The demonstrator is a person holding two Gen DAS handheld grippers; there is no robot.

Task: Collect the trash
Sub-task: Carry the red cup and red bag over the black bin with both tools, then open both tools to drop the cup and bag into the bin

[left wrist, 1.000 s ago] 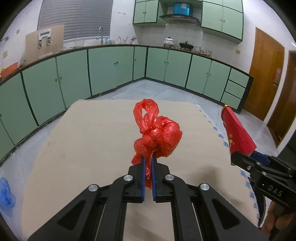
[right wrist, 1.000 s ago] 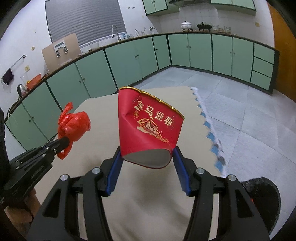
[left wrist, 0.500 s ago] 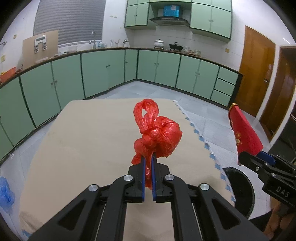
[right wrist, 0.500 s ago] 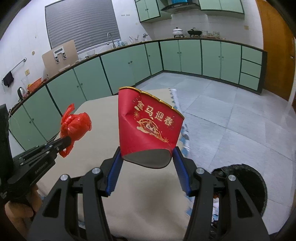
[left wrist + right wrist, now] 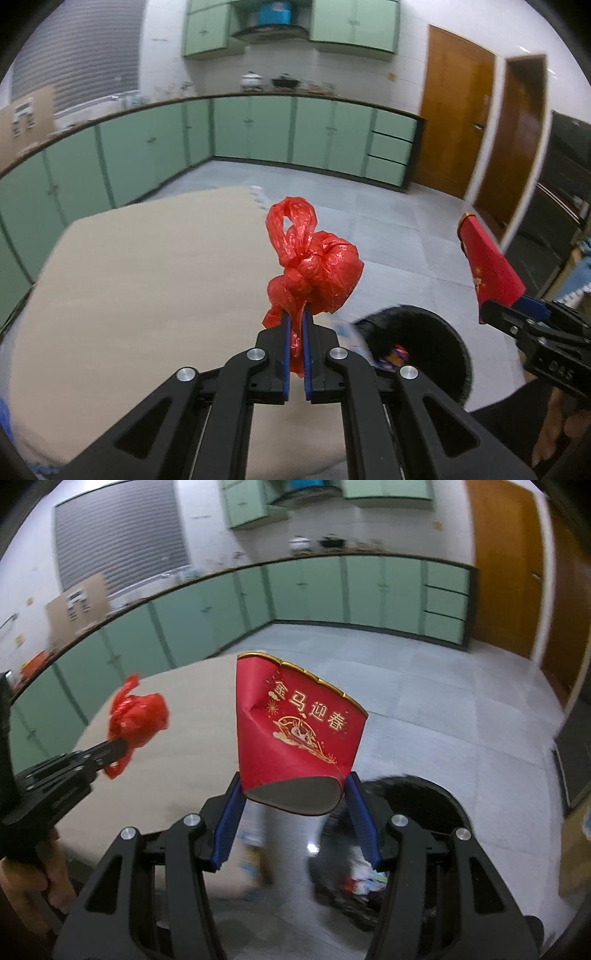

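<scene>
My left gripper (image 5: 295,325) is shut on a knotted red plastic bag (image 5: 314,266) and holds it in the air near the right edge of the beige table (image 5: 147,280). My right gripper (image 5: 293,805) is shut on a crushed red paper cup (image 5: 295,731) with gold print, held above the floor. A black trash bin (image 5: 424,347) with wrappers inside stands on the floor right of the table, below both grippers; it also shows in the right wrist view (image 5: 413,812). The bag shows at the left of the right wrist view (image 5: 136,716).
Green kitchen cabinets (image 5: 258,136) run along the far walls. Wooden doors (image 5: 458,122) stand at the right. The floor (image 5: 424,709) is grey tile. A dark appliance (image 5: 554,206) stands at the far right.
Both grippers have swung right, off the table, with the bag and cup still held. The trash bin has come into full view below them.
</scene>
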